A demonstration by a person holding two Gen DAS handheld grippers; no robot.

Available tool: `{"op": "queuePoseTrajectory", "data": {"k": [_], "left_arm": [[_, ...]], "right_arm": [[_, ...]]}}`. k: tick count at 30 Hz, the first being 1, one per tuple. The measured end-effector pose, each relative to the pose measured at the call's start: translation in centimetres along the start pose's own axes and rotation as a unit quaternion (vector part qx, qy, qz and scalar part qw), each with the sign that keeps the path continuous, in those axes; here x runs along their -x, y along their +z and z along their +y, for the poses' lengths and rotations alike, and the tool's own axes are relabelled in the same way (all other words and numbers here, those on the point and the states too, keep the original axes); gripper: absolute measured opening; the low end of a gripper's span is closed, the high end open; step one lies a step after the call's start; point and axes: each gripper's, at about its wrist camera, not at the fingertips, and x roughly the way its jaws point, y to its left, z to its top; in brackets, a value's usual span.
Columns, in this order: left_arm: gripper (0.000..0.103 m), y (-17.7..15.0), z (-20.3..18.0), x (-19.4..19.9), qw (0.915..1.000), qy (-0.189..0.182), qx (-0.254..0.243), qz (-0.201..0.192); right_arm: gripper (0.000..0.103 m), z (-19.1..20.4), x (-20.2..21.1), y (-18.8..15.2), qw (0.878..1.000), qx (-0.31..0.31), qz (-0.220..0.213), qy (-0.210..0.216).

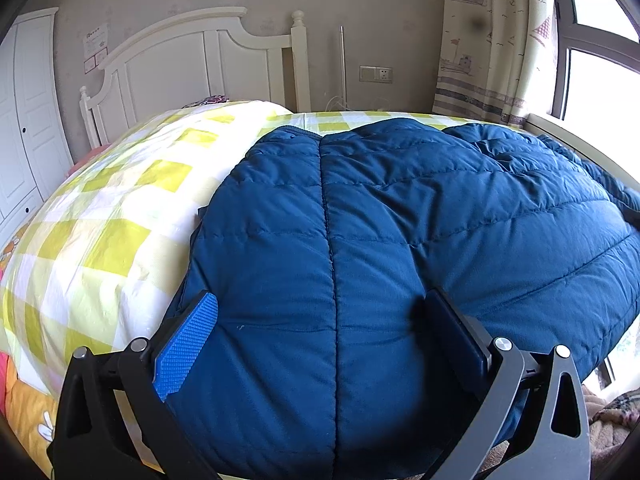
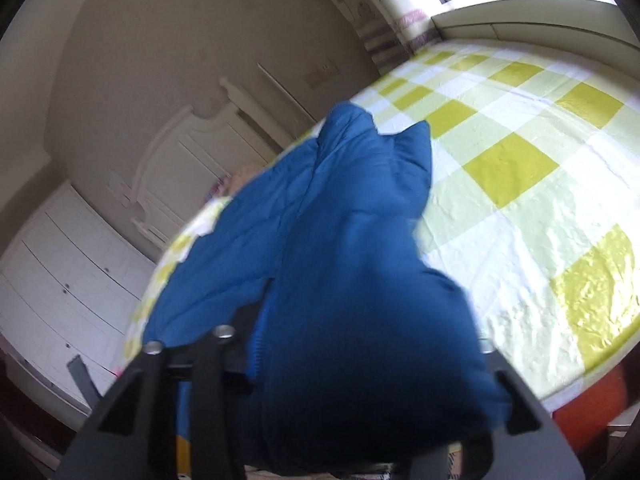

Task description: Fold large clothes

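A large blue quilted puffer jacket (image 1: 400, 240) lies spread on a bed with a yellow-and-white checked sheet (image 1: 112, 220). My left gripper (image 1: 320, 316) is open, its fingers wide apart, resting on the jacket's near part, with the blue pad of one finger (image 1: 186, 344) showing. In the right wrist view the same jacket (image 2: 340, 260) is bunched and lifted over my right gripper (image 2: 360, 360), draping across it and hiding the fingertips. The jacket fabric sits between the fingers, which look closed on it. The checked sheet (image 2: 520, 160) lies bare to the right.
A white headboard (image 1: 192, 64) and wall stand at the bed's far end. A white wardrobe (image 1: 24, 120) is at the left. Curtains (image 1: 488, 40) and a window (image 1: 600, 60) are at the right. A patterned quilt (image 1: 24, 400) lies at the near left.
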Motion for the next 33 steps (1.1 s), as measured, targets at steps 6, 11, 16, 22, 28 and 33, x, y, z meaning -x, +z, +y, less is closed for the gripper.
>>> {"op": "queuePoseTrajectory", "data": {"k": [6, 11, 16, 22, 28, 33], "left_arm": [[0.099, 1.1, -0.4, 0.5, 0.9997, 0.004, 0.004, 0.025], [0.099, 6.5, -3.6, 1.1, 0.9990, -0.031, -0.033, 0.006], [0.099, 14.1, -7.7, -5.3, 0.9970, 0.002, -0.074, 0.022], [0.099, 15.7, -11.5, -17.3, 0.9810, 0.058, -0.119, 0.141], [0.099, 14.1, -8.4, -8.7, 0.9958, 0.009, -0.074, 0.054], [0.099, 5.7, -8.6, -2.7, 0.9902, -0.041, -0.119, 0.060]], "right_arm": [[0.031, 0.3, 2.0, -0.7, 1.000, 0.015, -0.017, 0.006], [0.031, 0.2, 2.4, -0.8, 1.000, 0.014, -0.023, 0.015], [0.031, 1.2, 2.8, -0.5, 0.999, 0.032, -0.028, 0.012], [0.030, 5.0, 3.7, 0.0, 0.994, 0.101, -0.044, 0.002], [0.030, 9.7, 3.8, 0.8, 0.984, 0.166, -0.060, 0.006], [0.031, 14.7, 3.1, 1.5, 0.974, 0.216, -0.066, 0.028]]}}
